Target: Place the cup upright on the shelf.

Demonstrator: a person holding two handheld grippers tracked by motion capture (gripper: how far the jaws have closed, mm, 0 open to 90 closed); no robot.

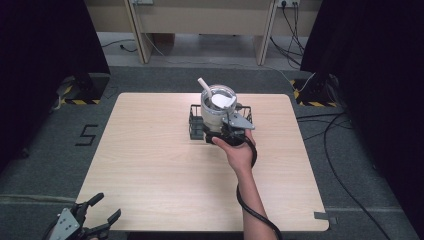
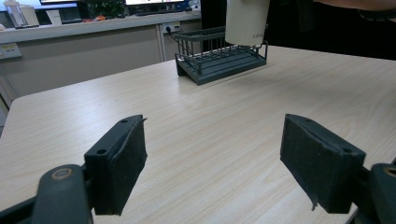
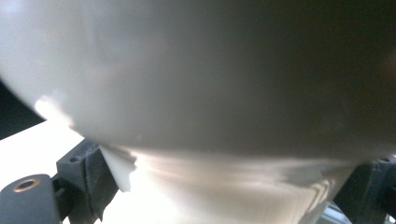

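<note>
pale wooden table [image 1: 150, 165], grey carpet [image 1: 45, 165]

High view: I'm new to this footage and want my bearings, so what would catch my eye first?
First, the white tumbler with a straw, gripped by the right gripper over the dark wire rack at the far middle of the wooden table. Next, the left gripper, jaws apart and holding nothing, at the table's near left corner.
</note>
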